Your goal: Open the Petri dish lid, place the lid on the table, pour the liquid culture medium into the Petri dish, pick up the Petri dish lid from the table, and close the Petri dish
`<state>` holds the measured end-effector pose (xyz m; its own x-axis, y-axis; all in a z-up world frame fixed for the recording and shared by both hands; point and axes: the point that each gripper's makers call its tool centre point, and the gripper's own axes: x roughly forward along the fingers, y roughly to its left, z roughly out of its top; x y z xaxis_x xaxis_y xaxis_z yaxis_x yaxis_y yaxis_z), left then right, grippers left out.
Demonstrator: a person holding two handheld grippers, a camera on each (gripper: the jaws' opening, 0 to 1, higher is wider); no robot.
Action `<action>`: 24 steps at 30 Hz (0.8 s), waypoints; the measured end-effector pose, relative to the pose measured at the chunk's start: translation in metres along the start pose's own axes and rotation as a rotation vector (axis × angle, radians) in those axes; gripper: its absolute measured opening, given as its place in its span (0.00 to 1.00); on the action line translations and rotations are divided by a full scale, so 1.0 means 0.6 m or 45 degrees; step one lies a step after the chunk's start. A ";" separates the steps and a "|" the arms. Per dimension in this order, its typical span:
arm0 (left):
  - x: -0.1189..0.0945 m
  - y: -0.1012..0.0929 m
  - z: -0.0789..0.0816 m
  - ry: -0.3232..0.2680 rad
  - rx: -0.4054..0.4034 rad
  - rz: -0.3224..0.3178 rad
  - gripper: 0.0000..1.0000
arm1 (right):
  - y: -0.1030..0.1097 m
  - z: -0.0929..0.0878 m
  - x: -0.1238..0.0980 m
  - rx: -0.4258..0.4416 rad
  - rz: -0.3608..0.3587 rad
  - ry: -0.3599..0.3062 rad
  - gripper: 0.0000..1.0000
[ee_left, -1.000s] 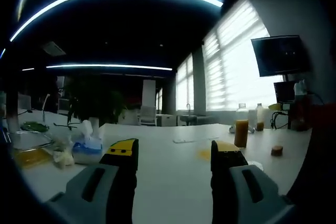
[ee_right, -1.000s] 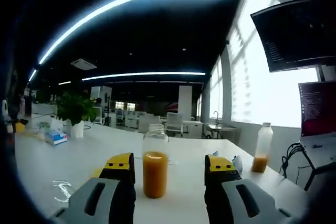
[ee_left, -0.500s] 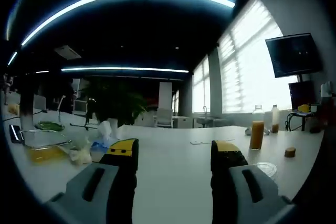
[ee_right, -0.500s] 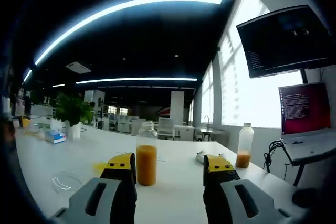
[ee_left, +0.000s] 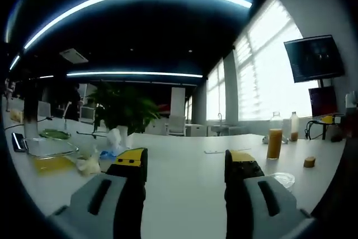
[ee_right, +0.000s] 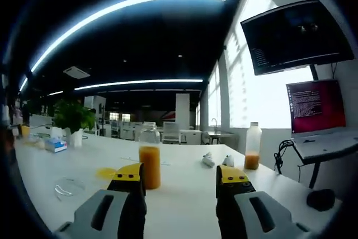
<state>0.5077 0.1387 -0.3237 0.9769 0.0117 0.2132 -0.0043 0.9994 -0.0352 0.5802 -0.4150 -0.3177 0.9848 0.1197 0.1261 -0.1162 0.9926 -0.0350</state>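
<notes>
- Both the left gripper (ee_left: 182, 163) and right gripper (ee_right: 180, 175) hold their fingers apart, empty, above the white surface (ee_left: 184, 194).
- Petri dish (ee_right: 68, 186) sits low left of the right gripper; the medium jar (ee_right: 149, 163) stands close ahead, so a careless reach could topple it.

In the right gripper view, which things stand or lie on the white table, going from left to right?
Tissue box → potted plant → clear Petri dish → jar of orange liquid → plastic bottle → laptop

Both views look low across the table (ee_left: 184, 177), apparently sharing the jar (ee_right: 149, 166).
</notes>
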 end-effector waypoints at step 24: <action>0.018 -0.072 0.042 -0.011 0.041 -0.360 0.50 | 0.105 0.038 -0.004 -0.029 0.505 0.028 0.45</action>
<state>0.5131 0.0965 -0.2954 0.9385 -0.2676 0.2183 0.2613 0.9635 0.0578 0.5678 -0.3523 -0.2976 0.8665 0.4931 0.0774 -0.4855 0.8686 -0.0990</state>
